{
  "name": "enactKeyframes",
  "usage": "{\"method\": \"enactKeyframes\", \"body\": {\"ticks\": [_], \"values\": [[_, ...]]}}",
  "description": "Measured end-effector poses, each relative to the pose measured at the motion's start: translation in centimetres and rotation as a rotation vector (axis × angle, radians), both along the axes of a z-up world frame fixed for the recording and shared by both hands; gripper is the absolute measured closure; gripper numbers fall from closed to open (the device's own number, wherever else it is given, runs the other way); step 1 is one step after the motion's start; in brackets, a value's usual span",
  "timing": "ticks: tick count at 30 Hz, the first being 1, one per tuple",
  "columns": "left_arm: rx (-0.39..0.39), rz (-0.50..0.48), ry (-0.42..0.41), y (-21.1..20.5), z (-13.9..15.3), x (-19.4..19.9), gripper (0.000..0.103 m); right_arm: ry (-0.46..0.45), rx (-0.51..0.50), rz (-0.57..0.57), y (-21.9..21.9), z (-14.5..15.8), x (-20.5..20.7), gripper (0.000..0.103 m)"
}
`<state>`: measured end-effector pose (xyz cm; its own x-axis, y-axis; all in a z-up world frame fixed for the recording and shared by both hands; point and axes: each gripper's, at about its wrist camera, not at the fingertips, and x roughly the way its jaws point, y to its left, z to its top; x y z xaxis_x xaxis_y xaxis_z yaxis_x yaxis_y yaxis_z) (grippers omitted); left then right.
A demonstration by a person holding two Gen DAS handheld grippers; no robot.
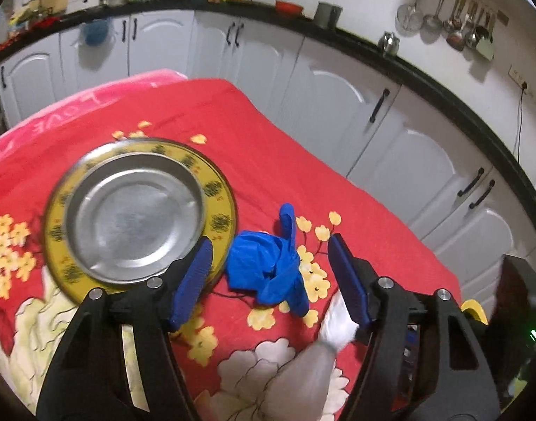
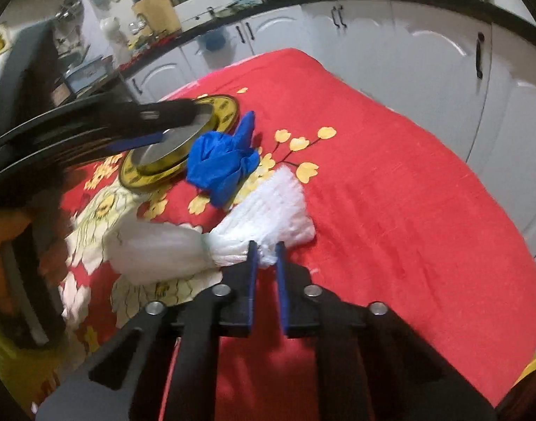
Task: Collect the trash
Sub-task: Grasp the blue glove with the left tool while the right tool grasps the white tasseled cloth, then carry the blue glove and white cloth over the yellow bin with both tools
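Observation:
A crumpled blue glove [image 1: 271,266] lies on the red flowered cloth [image 1: 260,161], just right of a steel plate with a yellow rim [image 1: 134,210]. My left gripper [image 1: 270,251] is open, its blue pads on either side of the glove and above it. A white foam net wrapper [image 2: 268,210] with a clear plastic piece [image 2: 155,252] lies in front of the glove [image 2: 222,161]. My right gripper [image 2: 266,245] is shut on the near edge of the white wrapper. The left gripper shows in the right wrist view as a dark blurred shape [image 2: 127,122] over the plate [image 2: 183,140].
White kitchen cabinets [image 1: 390,133] under a black counter [image 1: 443,84] run behind the table. Ladles hang on the wall [image 1: 457,24] at the right. A pink cloth [image 1: 75,105] sits at the table's far edge. The cloth's right edge [image 2: 478,193] drops off toward the cabinets.

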<state>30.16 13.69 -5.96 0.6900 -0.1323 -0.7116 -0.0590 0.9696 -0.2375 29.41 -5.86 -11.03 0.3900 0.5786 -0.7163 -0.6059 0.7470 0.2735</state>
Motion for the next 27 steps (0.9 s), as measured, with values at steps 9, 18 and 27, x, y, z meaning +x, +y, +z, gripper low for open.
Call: {"method": "enactKeyframes", "body": {"ticks": [9,18,27], "values": [[0.09,-0.04,0.094,-2.9,-2.5,2.5,0.082,-0.118,-0.065,-0.07,-6.2,1.4,-4.4,0.097],[0.136,-0.047,0.102,-4.4,-3.5,0.2,0.102,-0.155,0.033,-0.163,-12.4,3.5,-8.2,0.097],[0.117,-0.11,0.037,-7.9,-2.7,-4.6,0.103,-0.262,0.076,-0.189,-14.9,6.8,-11.9,0.097]]}}
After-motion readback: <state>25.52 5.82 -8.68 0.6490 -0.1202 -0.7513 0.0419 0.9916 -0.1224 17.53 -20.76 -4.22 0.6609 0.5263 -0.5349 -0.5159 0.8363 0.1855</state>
